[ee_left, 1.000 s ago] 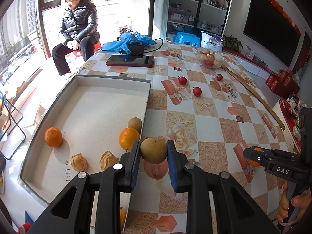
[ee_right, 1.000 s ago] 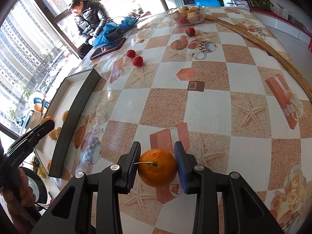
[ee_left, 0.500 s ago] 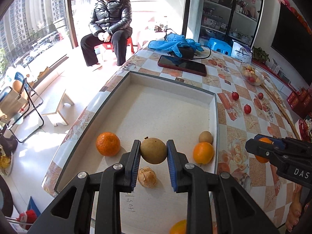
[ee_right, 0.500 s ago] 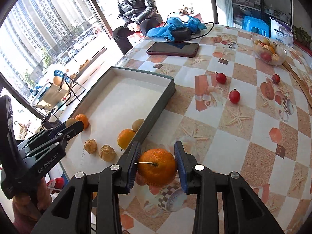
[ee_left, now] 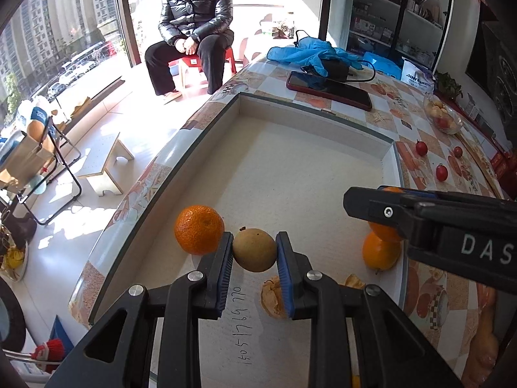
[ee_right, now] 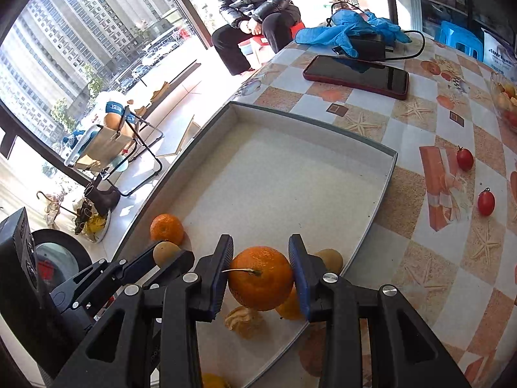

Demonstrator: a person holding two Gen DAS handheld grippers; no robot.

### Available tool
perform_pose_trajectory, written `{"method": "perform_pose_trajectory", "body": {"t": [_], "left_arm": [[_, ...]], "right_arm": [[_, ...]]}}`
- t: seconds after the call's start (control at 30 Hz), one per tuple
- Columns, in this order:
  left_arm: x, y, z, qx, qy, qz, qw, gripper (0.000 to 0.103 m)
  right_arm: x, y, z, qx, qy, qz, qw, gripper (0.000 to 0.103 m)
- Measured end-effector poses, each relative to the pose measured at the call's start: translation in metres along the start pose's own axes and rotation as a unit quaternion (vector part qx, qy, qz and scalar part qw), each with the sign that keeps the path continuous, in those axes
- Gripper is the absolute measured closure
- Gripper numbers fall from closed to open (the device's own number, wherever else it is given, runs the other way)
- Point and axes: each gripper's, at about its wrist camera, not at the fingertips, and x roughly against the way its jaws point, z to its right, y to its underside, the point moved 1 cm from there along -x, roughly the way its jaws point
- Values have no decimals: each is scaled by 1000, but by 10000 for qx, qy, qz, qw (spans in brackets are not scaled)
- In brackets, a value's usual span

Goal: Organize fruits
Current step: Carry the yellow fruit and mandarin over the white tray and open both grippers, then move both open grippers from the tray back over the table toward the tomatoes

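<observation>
Left gripper [ee_left: 254,252] was clamped on a round tan fruit [ee_left: 254,249] at lower centre, above the shallow grey-rimmed tray [ee_left: 392,158]. Right gripper [ee_right: 261,274] grasped a dimpled orange [ee_right: 260,278] over the tray's near corner; the tray's upper half lay open.

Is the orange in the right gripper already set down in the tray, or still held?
Still held. The right gripper's blue pads clamp the orange on both sides, above the tray.
</observation>
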Motion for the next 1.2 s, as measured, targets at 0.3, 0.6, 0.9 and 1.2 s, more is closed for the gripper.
{"method": "perform_pose_trajectory", "body": {"t": [0.3,0.6,0.9,1.2], "left_arm": [[5,3,9,-164,-100,227,9996,26],[26,-9,26,-160,157,320,9992,24],[62,-31,96,-657,886,493,9927,22],[54,-64,179,-923,1316,396,9862,22]], "right_arm": [[5,-2,-3,140,51,165,9998,20],[54,1,39,-284,324,694,9967,0],[97,23,141,-1130,869,824,9864,0],[150,9,242,-1685,1866,974,9630,0]]}}
